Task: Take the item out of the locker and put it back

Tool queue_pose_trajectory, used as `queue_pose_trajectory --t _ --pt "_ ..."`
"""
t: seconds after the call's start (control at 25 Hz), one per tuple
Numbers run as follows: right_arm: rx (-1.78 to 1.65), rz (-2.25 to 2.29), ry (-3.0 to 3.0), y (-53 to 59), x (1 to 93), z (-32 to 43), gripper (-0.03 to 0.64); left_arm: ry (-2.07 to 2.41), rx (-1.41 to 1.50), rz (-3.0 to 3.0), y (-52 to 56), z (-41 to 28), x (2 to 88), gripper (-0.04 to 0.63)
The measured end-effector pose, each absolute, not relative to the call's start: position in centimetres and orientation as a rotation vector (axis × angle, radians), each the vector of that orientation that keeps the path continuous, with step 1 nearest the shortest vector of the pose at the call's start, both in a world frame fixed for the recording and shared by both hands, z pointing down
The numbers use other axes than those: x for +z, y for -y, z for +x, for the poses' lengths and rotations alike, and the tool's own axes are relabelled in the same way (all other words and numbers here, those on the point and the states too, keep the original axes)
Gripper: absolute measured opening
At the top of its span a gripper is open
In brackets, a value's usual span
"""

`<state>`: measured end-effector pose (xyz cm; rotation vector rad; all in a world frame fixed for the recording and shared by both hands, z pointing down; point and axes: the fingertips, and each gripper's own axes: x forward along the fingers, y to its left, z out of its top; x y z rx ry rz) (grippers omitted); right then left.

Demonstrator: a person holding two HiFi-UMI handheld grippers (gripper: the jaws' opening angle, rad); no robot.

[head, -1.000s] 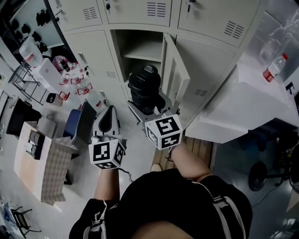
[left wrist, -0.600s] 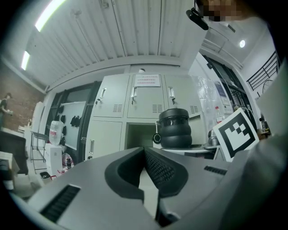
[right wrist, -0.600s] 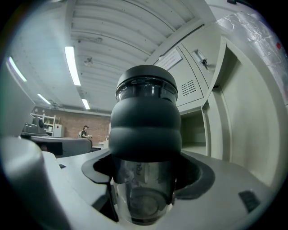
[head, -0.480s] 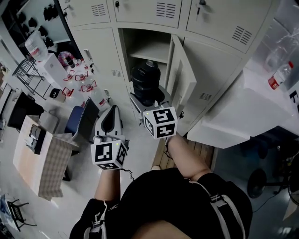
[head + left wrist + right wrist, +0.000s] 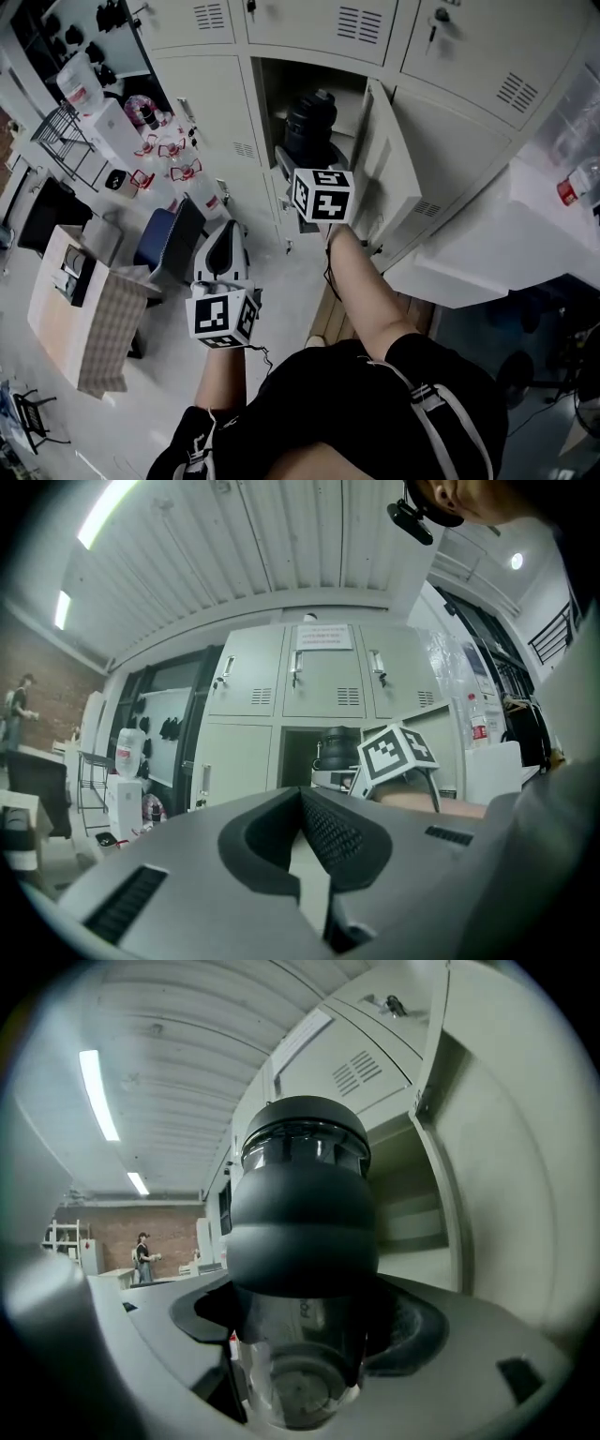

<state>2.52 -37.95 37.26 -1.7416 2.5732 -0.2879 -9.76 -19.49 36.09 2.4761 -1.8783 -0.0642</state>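
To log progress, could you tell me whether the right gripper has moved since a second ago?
Yes. The right gripper, shut on the bottle, has moved toward the open locker; the bottle now sits in its doorway.

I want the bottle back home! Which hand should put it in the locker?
Right. The right gripper holds the bottle, just at the open locker; the left gripper hangs back by the body, shut and empty.

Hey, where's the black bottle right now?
Head view, top centre: the black bottle is clamped in the right gripper at the mouth of the open locker, just left of its swung-out door.
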Motion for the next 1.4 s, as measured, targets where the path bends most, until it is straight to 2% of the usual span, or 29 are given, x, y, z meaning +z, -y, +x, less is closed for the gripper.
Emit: queue_pose_trajectory --t 0.48,0.84,1.4 --pt "-0.525 -1.859 -2.382 47.6 36.4 5.7 0.402 1.904 -0.006 2.421 21.9 -12.3 37.1 0.012" --pt "-0.39 -2.134 -2.279 52.1 36.5 8.7 0.402 1.911 0.057 2.427 22.3 -12.7 37.1 0.012" --pt "-0.109 -2.253 -2.253 56.6 35.4 9.0 0.4 1.94 0.153 2.408 22.2 -13.0 37.6 0.012"
